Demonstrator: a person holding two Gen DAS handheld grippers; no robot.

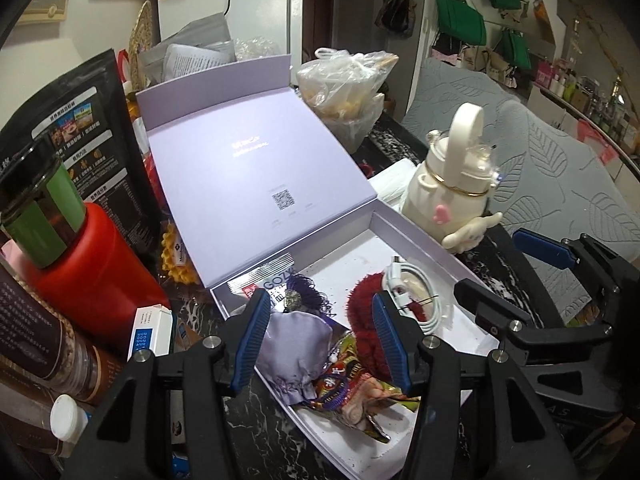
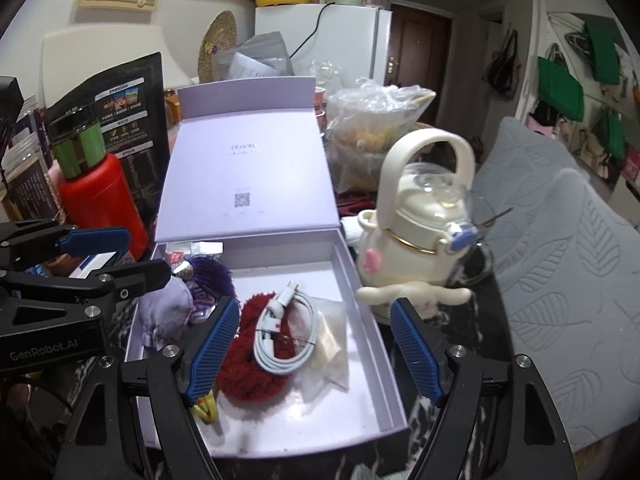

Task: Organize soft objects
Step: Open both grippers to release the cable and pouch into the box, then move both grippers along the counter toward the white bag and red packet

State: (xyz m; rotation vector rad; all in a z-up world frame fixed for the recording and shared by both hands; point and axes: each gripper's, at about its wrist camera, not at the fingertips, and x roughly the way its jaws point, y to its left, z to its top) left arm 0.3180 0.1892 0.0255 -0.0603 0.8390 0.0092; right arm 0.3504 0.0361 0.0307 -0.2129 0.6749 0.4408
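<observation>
An open lilac box lies on the dark marble table. Inside are a lilac satin pouch, a purple tassel, a red fuzzy item, a coiled white cable, a clear bag and snack wrappers. My left gripper is open and empty above the pouch and the red item. My right gripper is open and empty above the cable. Each gripper shows in the other's view, the right and the left.
A cream kettle-shaped bottle stands right of the box. A red container with a green jar on top, a black pouch, a white carton and plastic bags crowd the left and back. A grey cushion lies right.
</observation>
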